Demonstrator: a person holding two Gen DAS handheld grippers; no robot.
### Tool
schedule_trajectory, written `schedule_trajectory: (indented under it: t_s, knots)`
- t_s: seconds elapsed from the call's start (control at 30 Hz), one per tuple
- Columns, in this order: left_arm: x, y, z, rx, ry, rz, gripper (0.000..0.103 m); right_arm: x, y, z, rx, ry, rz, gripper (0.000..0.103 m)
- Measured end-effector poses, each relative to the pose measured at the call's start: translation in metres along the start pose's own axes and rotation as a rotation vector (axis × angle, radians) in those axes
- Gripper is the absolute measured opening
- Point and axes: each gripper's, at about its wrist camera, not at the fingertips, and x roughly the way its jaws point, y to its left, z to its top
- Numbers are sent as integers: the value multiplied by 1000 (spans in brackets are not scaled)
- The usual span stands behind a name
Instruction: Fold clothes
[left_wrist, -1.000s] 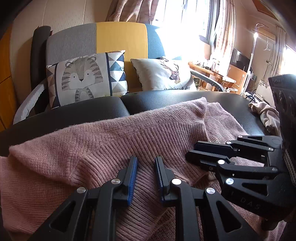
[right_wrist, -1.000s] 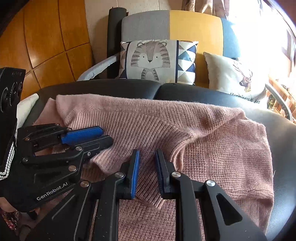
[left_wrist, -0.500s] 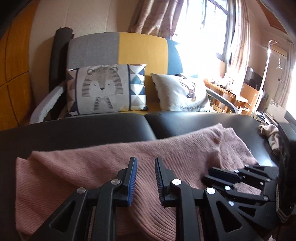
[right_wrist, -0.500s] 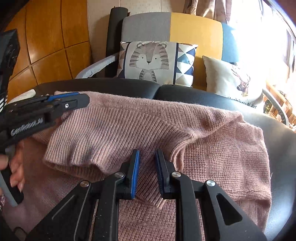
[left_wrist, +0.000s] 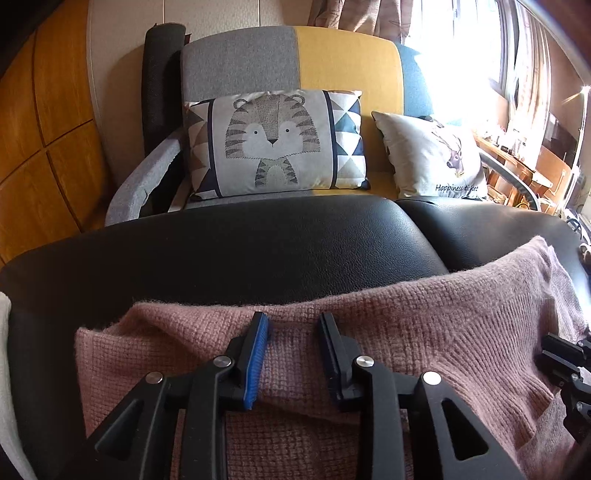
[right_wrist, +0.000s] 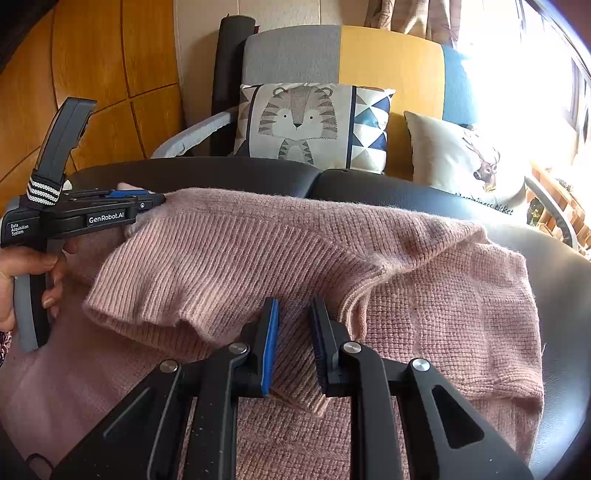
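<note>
The left gripper (left_wrist: 293, 354) jaws are opening, pink sweater (right_wrist: 332, 266) between them. The right gripper (right_wrist: 293, 345) pinches the sleeve cuff (right_wrist: 295, 384); an early release could spring the fold.

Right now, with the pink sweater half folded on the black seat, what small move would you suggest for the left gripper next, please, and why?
Probably lift the left gripper clear. Its jaws are opening with the pink sweater between them, and that fold appears laid flat on the black seat. The right gripper grips the sweater's ribbed edge.
</note>
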Motion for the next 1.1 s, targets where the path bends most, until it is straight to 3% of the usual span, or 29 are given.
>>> schedule_trajectory:
  t_s: [0.13, 0.27, 0.37, 0.5, 0.67, 0.87, 1.1]
  knots:
    - [-11, -7, 3, -20, -10, 13, 29, -1, 1, 0, -5, -1, -6, 19]
    - [-51, -24, 4, -56, -166, 44, 28, -1, 0, 0, -2, -1, -3, 19]
    - [-71, -48, 3, -27, -211, -69, 28, -1, 0, 1, -6, -1, -6, 19]
    - [-70, -90, -6, 37, -143, -189, 29, -2, 0, 1, -8, -2, -7, 20]
    - [-39, -111, -24, 93, -37, -138, 29, -2, 0, 2, -8, -1, -9, 20]
    - [-40, -105, -31, 79, -48, -173, 29, -3, 0, 3, -12, -1, -9, 20]
    - [-41, -105, -34, 88, -58, -162, 29, -4, 1, 3, -22, -2, -19, 20]
